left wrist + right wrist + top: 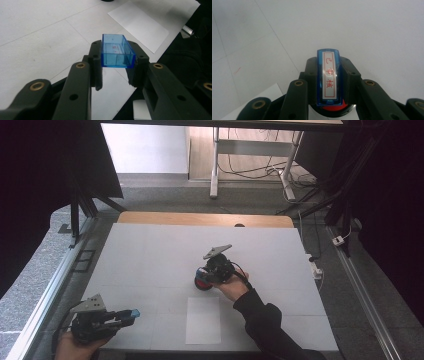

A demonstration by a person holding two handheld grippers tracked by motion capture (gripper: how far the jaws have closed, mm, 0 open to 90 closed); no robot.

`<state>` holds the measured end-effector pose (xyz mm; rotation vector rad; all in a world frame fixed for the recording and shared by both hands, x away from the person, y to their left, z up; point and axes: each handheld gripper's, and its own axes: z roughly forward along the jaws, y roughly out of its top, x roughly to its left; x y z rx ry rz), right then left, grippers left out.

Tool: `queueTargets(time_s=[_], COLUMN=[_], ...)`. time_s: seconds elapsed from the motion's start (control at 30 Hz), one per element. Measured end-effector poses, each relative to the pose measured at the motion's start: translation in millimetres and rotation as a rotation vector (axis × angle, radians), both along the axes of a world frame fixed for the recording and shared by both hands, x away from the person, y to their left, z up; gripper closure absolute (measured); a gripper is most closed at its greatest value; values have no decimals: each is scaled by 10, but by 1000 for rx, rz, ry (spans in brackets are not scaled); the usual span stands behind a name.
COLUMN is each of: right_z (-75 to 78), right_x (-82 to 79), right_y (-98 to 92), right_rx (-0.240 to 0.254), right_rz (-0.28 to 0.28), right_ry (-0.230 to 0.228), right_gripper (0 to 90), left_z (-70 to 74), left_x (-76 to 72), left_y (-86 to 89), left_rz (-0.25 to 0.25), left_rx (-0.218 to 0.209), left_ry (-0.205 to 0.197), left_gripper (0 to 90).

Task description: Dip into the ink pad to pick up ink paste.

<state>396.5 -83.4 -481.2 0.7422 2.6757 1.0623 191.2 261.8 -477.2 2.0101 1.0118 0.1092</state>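
White table (150,250), left gripper (117,67) clamping blue cap (116,51), right gripper (329,82) gripping stamp (329,77), base hidden.

Left gripper (134,313) sits low at the near-left edge, jaws clamped tight, while the right gripper (202,281) holds mid-table, jaws clamped too.

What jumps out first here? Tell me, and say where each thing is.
The clear blue plastic cap catches the eye first, clamped between the jaws of the left gripper at the table's near left corner. Next comes the blue stamp with red characters on its white label, pinched by the right gripper over a round black and red ink pad mid-table. A white sheet of paper lies just nearer the person.
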Motion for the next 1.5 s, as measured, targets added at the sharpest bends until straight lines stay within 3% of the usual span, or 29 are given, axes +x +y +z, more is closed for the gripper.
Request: queueTargets(time_s=[0.43, 0.93, 1.33, 1.5], right_z=[131, 311, 393, 435], right_x=[-131, -325, -486, -595], right_y=[-41, -122, -220, -251], right_rx=[21, 65, 121, 131], right_rz=[51, 92, 113, 134], right_ry=[-20, -18, 15, 0], right_gripper=[707, 708, 707, 707], left_z=[2, 2, 2, 3], left_x=[-2, -3, -3, -4], left_y=[-21, -23, -23, -23], left_rz=[-1, -6, -5, -6], left_rx=[16, 16, 14, 14], left_ry=[-2, -2, -3, -3], left_gripper=[681, 682, 682, 682])
